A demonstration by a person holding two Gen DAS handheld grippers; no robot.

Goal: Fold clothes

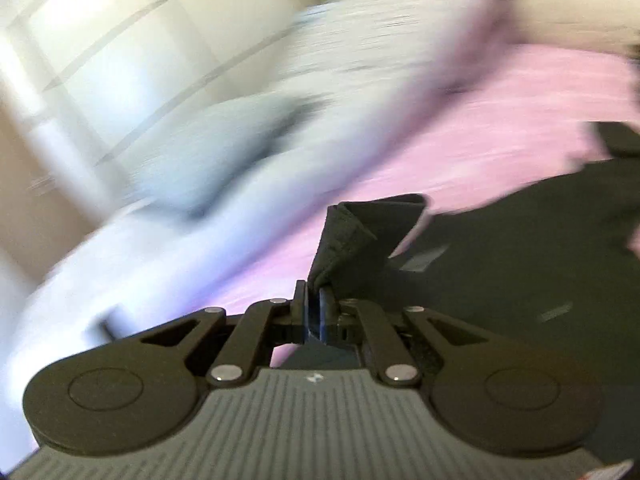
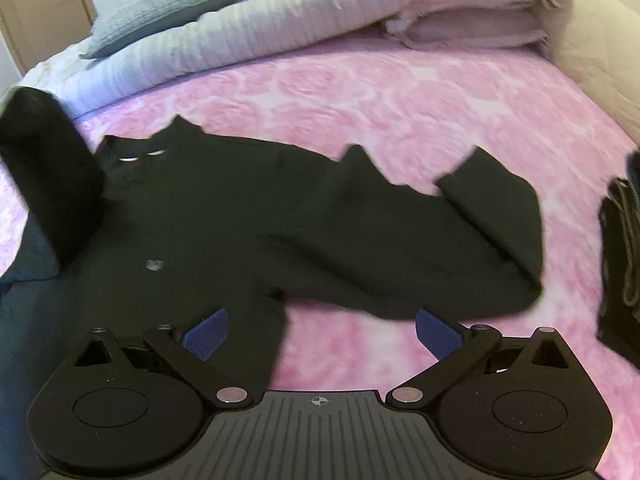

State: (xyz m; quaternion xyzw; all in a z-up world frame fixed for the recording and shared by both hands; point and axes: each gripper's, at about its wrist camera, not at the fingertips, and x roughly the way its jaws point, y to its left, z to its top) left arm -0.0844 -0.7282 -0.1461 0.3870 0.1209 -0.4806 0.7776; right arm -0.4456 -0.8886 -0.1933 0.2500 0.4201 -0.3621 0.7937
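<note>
**A:** ok so what does the next move hang on here?

**B:** Nearest first. The right gripper (image 2: 320, 334) has its blue pads (image 2: 206, 334) spread wide with nothing between them, low centre of the right wrist view. The black sweater (image 2: 208, 216) lies just beyond and up-left of those fingers, flat on the pink bedspread (image 2: 400, 92). Its body runs away up-left toward the collar, and one sleeve (image 2: 460, 240) stretches out to the right, bent back on itself. That sleeve sits right past the right pad, so I'd guess the right hand is the nearer one for it.

**A:** and the left?

**B:** The left gripper (image 1: 316, 312) is pinched shut on a fold of the black fabric (image 1: 356, 236), middle of its own blurry view. In the right view, the dark lifted shape at the left edge looks like that end of the garment, can't say for sure.

**A:** counts?

**B:** One sweater being worked, two grippers. One dark pile (image 2: 624, 240) at the right edge, well apart. Further back, one white duvet (image 2: 280, 28), one grey pillow (image 2: 168, 4) upper left, and folded pink bedding (image 2: 472, 20) upper right.
</note>
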